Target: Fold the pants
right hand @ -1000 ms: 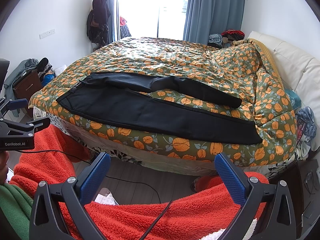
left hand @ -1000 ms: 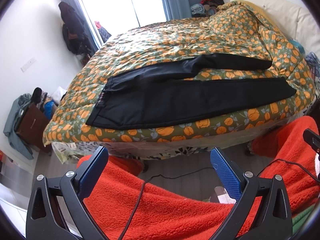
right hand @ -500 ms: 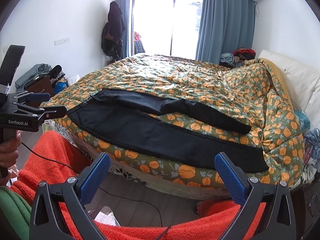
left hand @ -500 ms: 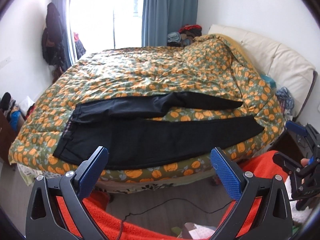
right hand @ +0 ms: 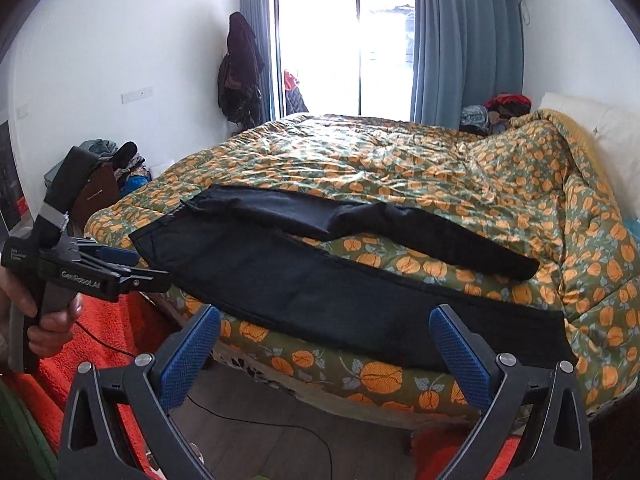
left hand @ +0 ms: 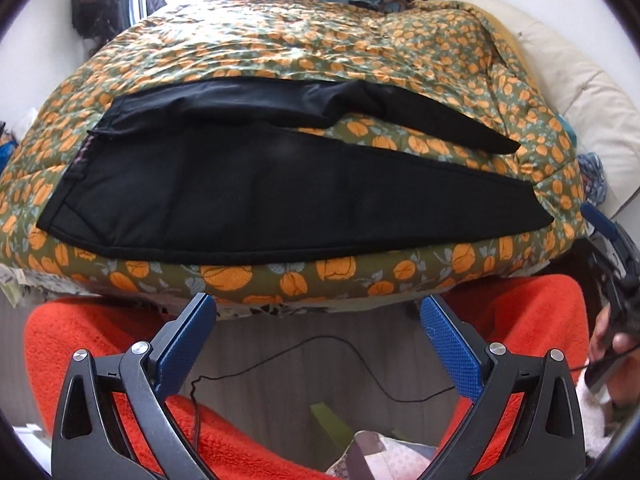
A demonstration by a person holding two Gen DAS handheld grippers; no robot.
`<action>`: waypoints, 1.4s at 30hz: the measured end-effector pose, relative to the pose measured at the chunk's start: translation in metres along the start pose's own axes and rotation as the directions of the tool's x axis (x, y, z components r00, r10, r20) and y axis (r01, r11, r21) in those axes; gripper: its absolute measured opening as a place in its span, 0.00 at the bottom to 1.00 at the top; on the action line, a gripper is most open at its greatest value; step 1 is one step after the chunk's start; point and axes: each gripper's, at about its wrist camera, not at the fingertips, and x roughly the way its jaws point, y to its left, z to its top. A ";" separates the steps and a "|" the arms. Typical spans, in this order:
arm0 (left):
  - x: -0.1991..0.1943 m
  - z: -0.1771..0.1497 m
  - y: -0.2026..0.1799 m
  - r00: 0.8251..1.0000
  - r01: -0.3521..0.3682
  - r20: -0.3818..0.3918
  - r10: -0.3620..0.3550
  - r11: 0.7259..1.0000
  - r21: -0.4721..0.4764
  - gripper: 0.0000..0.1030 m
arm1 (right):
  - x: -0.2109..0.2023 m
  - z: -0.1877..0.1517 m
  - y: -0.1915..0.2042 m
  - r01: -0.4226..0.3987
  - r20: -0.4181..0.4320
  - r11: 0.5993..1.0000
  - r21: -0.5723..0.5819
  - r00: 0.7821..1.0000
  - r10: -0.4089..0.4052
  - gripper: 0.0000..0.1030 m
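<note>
Black pants (left hand: 256,188) lie flat along the near edge of the bed, waistband at the left, both legs running right, the far leg splayed away. They also show in the right wrist view (right hand: 320,280). My left gripper (left hand: 318,308) is open and empty, just short of the bed's front edge below the pants. My right gripper (right hand: 324,320) is open and empty, near the front edge by the near leg. The left gripper also shows in the right wrist view (right hand: 120,268), held at the left.
The bed has an orange-and-green floral quilt (right hand: 400,160). A white headboard cushion (left hand: 580,92) is at the right. My legs in red fleece (left hand: 100,340) are below. A black cable (left hand: 300,352) lies on the wood floor. Clutter and a cabinet (right hand: 104,184) stand at the left wall.
Both grippers have moved closer to the bed's front edge; the left one tilted down toward the pants. The pants have not moved. Both stay open.
</note>
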 end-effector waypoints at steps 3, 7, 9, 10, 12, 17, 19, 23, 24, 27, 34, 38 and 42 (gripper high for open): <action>0.004 0.000 -0.003 1.000 -0.012 0.000 0.012 1.000 0.017 0.99 | 0.032 0.000 -0.072 0.101 -0.029 0.995 0.001 0.994 -0.101 1.00; 0.011 0.008 -0.005 1.000 -0.026 0.001 0.026 0.999 0.020 0.99 | 0.100 0.007 -0.196 0.295 -0.151 0.955 0.036 0.946 -0.286 1.00; 0.015 0.011 -0.004 0.999 -0.038 -0.008 0.038 0.999 0.015 0.99 | 0.136 0.012 -0.247 0.339 -0.226 0.940 0.040 0.920 -0.322 0.99; 0.019 0.012 -0.003 0.999 -0.046 -0.017 0.046 0.999 0.012 0.99 | 0.152 0.014 -0.266 0.340 -0.249 0.940 0.031 0.913 -0.322 0.98; 0.025 0.014 -0.001 0.997 -0.064 -0.042 0.064 0.998 0.005 0.99 | 0.179 0.022 -0.284 0.347 -0.250 0.937 -0.045 0.904 -0.347 0.96; 0.036 0.017 0.007 0.992 -0.104 -0.079 0.102 0.994 -0.020 0.99 | 0.225 0.049 -0.281 0.250 -0.246 0.941 -0.230 0.920 -0.305 0.62; 0.037 0.018 0.009 0.990 -0.115 -0.079 0.113 0.993 -0.021 0.99 | 0.234 0.064 -0.282 0.169 -0.308 0.963 -0.208 0.923 -0.229 0.21; 0.042 0.019 0.009 0.990 -0.122 -0.078 0.120 0.992 -0.026 0.99 | 0.220 0.122 -0.310 0.174 -0.340 0.982 -0.072 0.921 -0.188 0.12; 0.045 0.019 0.008 0.989 -0.120 -0.086 0.118 0.992 -0.028 0.99 | 0.222 0.137 -0.328 0.187 -0.373 0.982 0.018 0.913 -0.167 0.13; 0.049 0.019 0.002 0.989 -0.111 -0.105 0.108 0.994 -0.023 0.99 | 0.229 0.157 -0.391 0.361 -0.464 0.903 0.233 0.857 -0.223 0.73; 0.054 0.013 0.001 0.987 -0.126 -0.098 0.124 0.992 -0.009 0.99 | 0.221 0.094 -0.435 0.374 -0.417 0.771 0.516 0.895 -0.155 0.73; 0.068 0.012 0.004 0.983 -0.105 -0.158 0.097 0.994 -0.040 0.99 | 0.243 0.035 -0.432 0.186 -0.298 0.608 0.772 0.950 0.087 0.58; 0.072 0.012 0.002 0.981 -0.116 -0.162 0.109 0.993 -0.032 0.99 | 0.271 0.010 -0.430 0.169 -0.234 0.495 0.852 0.970 0.072 0.58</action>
